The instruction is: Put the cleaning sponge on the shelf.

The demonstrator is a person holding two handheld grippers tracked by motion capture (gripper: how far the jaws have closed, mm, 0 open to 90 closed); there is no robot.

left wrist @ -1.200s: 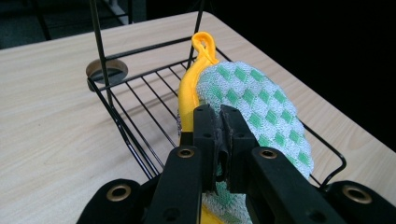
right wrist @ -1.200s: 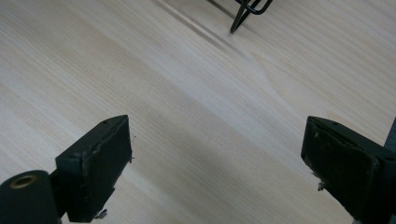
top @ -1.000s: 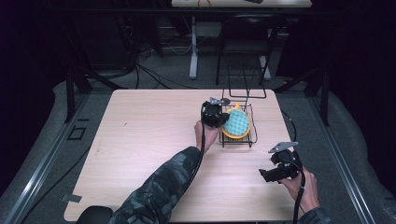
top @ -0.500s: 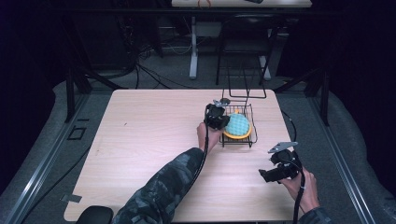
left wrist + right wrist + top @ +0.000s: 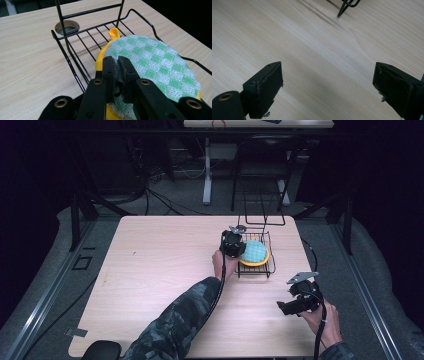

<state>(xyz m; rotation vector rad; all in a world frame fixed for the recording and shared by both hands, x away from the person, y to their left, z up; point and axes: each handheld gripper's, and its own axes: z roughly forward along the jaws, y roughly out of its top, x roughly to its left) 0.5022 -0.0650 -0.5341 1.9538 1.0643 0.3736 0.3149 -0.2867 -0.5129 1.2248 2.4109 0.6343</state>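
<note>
Left gripper (image 5: 117, 72): its jaws are pinched together on the near edge of the green-and-white checked cloth (image 5: 155, 60); in the high view the same gripper (image 5: 233, 243) sits at the left side of the wire rack (image 5: 270, 270).
Cloth: it lies over a yellow dish (image 5: 100, 60) inside the black wire rack (image 5: 67, 60), which stands on the wooden table (image 5: 160, 265) right of centre.
Left gripper view adds: the woven check of the cloth, a yellow nub (image 5: 114, 33) of the dish poking out past the cloth's far edge, and a round hole (image 5: 67, 26) in the tabletop just behind the rack.
High view adds: the rack's tall wire frame (image 5: 262, 205) rising at its far side, the camouflage sleeve (image 5: 185, 315) reaching across the table, and the right gripper (image 5: 295, 306) well apart from the rack near the table's front right edge.
Right gripper (image 5: 329, 87): its jaws stand wide apart with bare wood between them; a foot of the rack (image 5: 347, 5) shows at the top of its view.
Change from the earlier frames: the left gripper has shifted slightly towards the rack and its jaws have just eased a touch while the cloth stays pinched; the right gripper has kept its place.
</note>
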